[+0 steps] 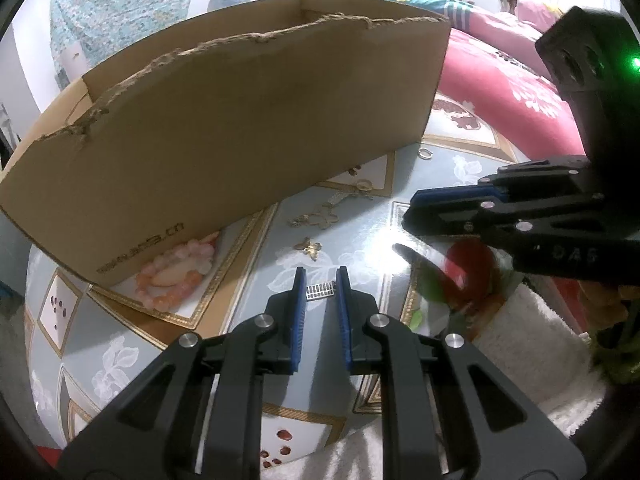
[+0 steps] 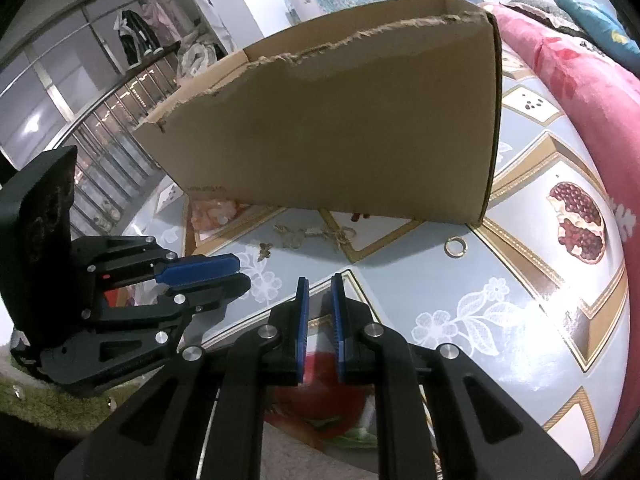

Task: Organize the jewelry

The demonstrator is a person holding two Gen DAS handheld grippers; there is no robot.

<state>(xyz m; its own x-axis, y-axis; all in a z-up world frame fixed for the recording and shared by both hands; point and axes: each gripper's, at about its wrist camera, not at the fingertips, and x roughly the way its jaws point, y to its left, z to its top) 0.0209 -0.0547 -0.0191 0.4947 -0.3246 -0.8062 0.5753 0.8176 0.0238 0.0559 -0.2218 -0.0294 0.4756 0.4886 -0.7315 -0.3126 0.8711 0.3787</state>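
Both grippers are hovering low over the table w/ nothing between their blue pads. Left gripper [image 1: 321,276] is sitting w/ fingers spread a little; a small silver comb-like clip [image 1: 320,291] is lying on the tablecloth [image 1: 360,224] right at its tips, in the gap as seen from the left wrist, but whether the pads are touching it can't be told. Right gripper [image 2: 320,282] is also holding its fingers slightly apart, pinching nothing, w/ a red printed patch of the cloth showing below it. In the left wrist view the right gripper [image 1: 408,208] is reaching in from the right side, turned sideways.

Jewelry is lying scattered on the cloth in front of the cardboard box [image 1: 240,120], which is standing open-topped w/ a torn upper edge. Pink bead bracelet [image 1: 176,276] is resting against the box's near-left corner, touching its base. Gold butterfly piece [image 1: 308,249] is sitting just ahead of the clip. Gold flower-link chain [image 1: 316,216] is stretching beyond that, toward the box. Small ring [image 1: 426,153] is lying near the box's right corner, well apart from the bracelet. From the right wrist the same ring [image 2: 456,247] is showing just below the box's [image 2: 340,132] right end, chain [image 2: 312,236] left of it, left gripper [image 2: 236,276] coming in from the left.
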